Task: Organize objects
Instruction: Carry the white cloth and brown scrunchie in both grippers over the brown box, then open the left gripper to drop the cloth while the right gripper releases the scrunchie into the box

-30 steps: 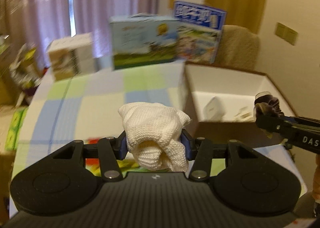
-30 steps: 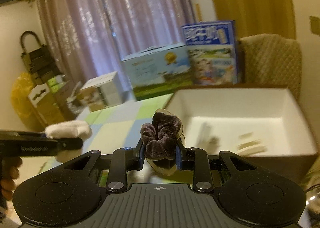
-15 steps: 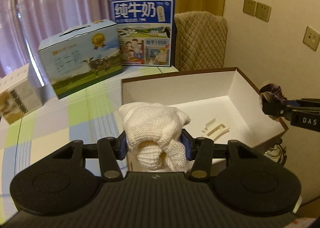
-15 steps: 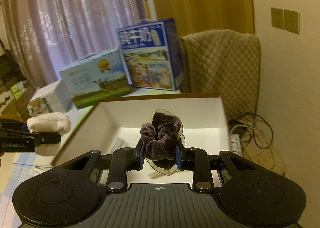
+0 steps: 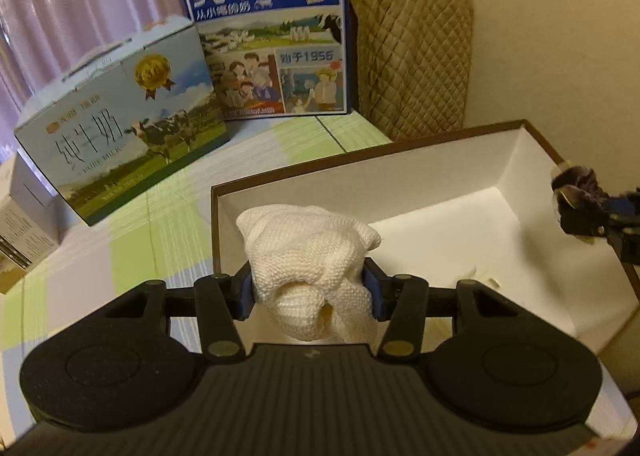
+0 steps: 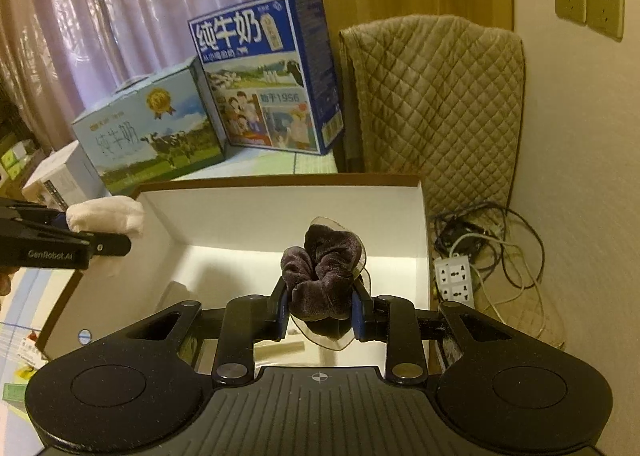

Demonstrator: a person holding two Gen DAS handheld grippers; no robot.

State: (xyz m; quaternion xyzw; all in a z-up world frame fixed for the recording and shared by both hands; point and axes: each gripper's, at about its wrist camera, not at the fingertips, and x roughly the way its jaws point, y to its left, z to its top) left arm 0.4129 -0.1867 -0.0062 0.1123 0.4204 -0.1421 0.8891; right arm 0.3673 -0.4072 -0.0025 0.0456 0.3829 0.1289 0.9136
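Observation:
My left gripper (image 5: 310, 288) is shut on a bunched white knitted cloth (image 5: 308, 252), held over the near left corner of an open white box with a brown rim (image 5: 440, 140). My right gripper (image 6: 320, 310) is shut on a dark velvet scrunchie (image 6: 320, 272) with a sheer trim, above the box's inside (image 6: 280, 216). From the right wrist view the left gripper (image 6: 104, 232) and white cloth (image 6: 106, 214) show at the box's left wall. At the left wrist view's right edge appear the scrunchie (image 5: 578, 200) and the right gripper (image 5: 596, 222). Small pale items lie on the box floor (image 5: 486, 278).
Two milk cartons (image 5: 120, 116) (image 5: 268, 32) stand on the checked tablecloth (image 5: 120, 248) behind the box, with a smaller box (image 5: 20, 232) at far left. A quilted chair back (image 6: 436, 104) is beyond the table. A power strip with cables (image 6: 456, 280) lies on the floor at right.
Both grippers have swung right and forward over the open box, each still holding its item. The box now fills the middle of both views.

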